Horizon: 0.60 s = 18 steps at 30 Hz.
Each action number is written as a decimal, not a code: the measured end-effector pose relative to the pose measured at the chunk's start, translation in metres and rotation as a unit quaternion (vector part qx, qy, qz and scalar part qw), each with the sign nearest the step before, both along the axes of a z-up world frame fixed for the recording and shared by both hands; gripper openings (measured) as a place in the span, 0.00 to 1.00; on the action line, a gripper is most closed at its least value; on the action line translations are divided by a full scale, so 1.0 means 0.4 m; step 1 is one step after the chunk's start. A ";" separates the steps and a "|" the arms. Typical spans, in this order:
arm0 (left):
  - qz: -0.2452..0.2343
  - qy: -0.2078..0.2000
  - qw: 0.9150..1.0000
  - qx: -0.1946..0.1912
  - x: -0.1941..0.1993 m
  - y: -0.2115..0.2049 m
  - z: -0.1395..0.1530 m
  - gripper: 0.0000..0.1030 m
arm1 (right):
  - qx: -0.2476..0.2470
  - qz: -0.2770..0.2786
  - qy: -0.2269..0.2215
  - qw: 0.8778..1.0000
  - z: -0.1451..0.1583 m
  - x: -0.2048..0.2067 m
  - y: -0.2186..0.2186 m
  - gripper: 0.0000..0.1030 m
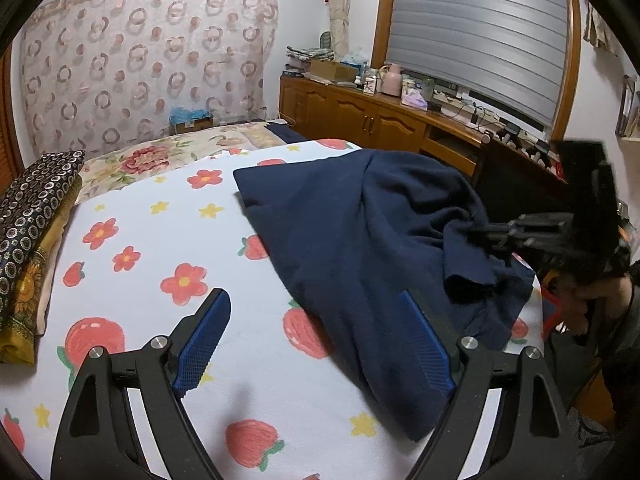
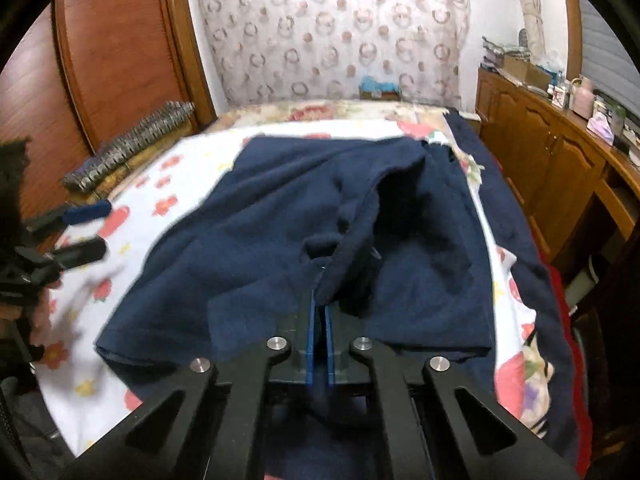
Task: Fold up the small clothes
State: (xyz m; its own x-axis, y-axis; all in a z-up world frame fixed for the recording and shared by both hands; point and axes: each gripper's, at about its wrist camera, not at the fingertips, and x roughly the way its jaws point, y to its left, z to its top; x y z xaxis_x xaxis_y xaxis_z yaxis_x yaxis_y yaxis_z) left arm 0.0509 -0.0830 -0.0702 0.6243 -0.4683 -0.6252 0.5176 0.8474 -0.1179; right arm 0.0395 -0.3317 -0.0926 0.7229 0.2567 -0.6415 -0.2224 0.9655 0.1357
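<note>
A navy blue garment (image 1: 352,232) lies spread on the flower-print sheet (image 1: 140,280) of a bed. My left gripper (image 1: 316,300) is open and empty, its right finger over the garment's near edge. My right gripper (image 2: 320,280) is shut on a raised fold of the navy garment (image 2: 280,232) and lifts it off the bed. The right gripper also shows in the left wrist view (image 1: 486,236), pinching the cloth at the right side. The left gripper (image 2: 86,228) shows open at the left edge of the right wrist view.
Folded patterned bedding (image 1: 32,232) is stacked at the bed's left side. A floral quilt (image 1: 160,156) lies at the head. A wooden cabinet (image 1: 360,116) with clutter runs along the right wall. The bed edge drops off at the right.
</note>
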 end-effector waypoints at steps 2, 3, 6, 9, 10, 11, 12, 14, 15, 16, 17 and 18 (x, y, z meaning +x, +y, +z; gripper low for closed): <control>-0.005 0.001 1.000 0.001 -0.004 -0.005 0.000 0.84 | 0.002 -0.006 -0.007 1.000 0.023 -0.032 -0.031 0.03; -0.006 0.001 1.000 0.002 -0.005 -0.007 0.000 0.84 | 0.005 -0.007 -0.007 1.000 0.030 -0.048 -0.049 0.02; -0.011 0.000 1.000 0.001 -0.008 -0.014 0.003 0.84 | -0.003 -0.024 -0.005 1.000 0.060 -0.094 -0.112 0.02; -0.014 0.001 1.000 0.000 -0.010 -0.019 0.004 0.84 | -0.020 -0.044 0.007 0.999 0.071 -0.132 -0.166 0.02; -0.015 0.002 1.000 0.001 -0.011 -0.020 0.005 0.84 | -0.022 -0.048 0.013 0.999 0.067 -0.137 -0.176 0.02; -0.015 0.002 1.000 0.001 -0.011 -0.021 0.004 0.84 | -0.024 -0.049 0.022 0.998 0.060 -0.137 -0.182 0.02; -0.016 0.004 1.000 0.001 -0.010 -0.023 0.004 0.84 | -0.028 -0.054 0.026 0.998 0.050 -0.138 -0.187 0.02; -0.020 0.006 1.000 0.002 -0.012 -0.029 0.003 0.84 | -0.024 -0.060 0.032 0.997 0.037 -0.130 -0.180 0.02; -0.021 0.007 1.000 0.004 -0.013 -0.032 0.001 0.84 | -0.025 -0.061 0.034 0.997 0.032 -0.125 -0.175 0.02; -0.022 0.008 1.000 0.006 -0.012 -0.033 0.000 0.84 | -0.028 -0.064 0.033 0.997 0.035 -0.118 -0.167 0.04; -0.023 0.010 1.000 0.009 -0.012 -0.037 -0.003 0.84 | -0.028 -0.064 0.029 0.997 0.035 -0.116 -0.163 0.07; -0.024 0.012 1.000 0.012 -0.012 -0.040 -0.006 0.84 | -0.027 -0.063 0.024 0.997 0.039 -0.113 -0.161 0.13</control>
State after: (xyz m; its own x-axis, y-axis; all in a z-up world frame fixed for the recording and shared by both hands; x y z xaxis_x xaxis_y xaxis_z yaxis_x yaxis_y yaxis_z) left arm 0.0462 -0.0991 -0.0725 0.5857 -0.4826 -0.6513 0.5552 0.8242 -0.1114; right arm -0.0057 -0.3961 -0.0768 0.7147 0.1305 -0.6871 -0.0935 0.9915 0.0910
